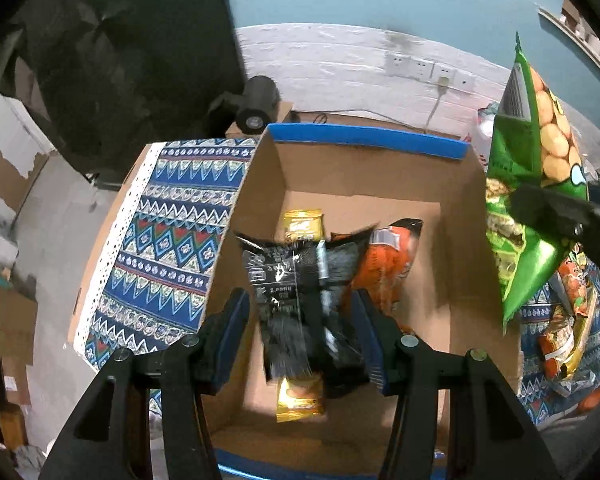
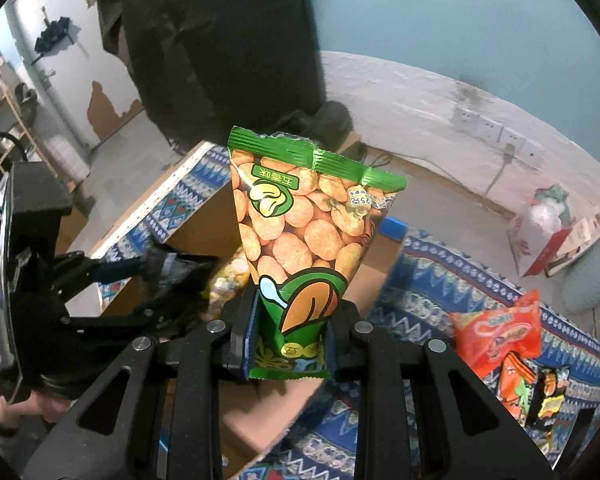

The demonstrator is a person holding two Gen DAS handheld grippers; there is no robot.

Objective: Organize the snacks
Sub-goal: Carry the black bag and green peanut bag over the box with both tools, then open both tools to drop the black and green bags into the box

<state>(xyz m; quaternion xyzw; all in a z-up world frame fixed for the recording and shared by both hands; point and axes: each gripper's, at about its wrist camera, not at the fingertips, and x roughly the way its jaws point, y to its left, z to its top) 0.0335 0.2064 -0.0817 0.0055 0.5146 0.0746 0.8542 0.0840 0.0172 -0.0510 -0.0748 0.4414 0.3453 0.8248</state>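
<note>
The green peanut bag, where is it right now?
The green peanut bag is clamped upright in the right gripper, held in the air at the right edge of the cardboard box, above the patterned tablecloth.

black packet (image 1: 300, 280) motion-blurred, gold sachet (image 1: 300, 400) half hidden — print unreadable

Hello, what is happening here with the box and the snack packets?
A person is sorting snacks into a cardboard box with two handheld grippers. The left gripper is open above the box, with a black packet between its fingers, blurred, probably dropping. The right gripper holds a green snack bag beside the box. More packets wait on the patterned cloth.
</note>
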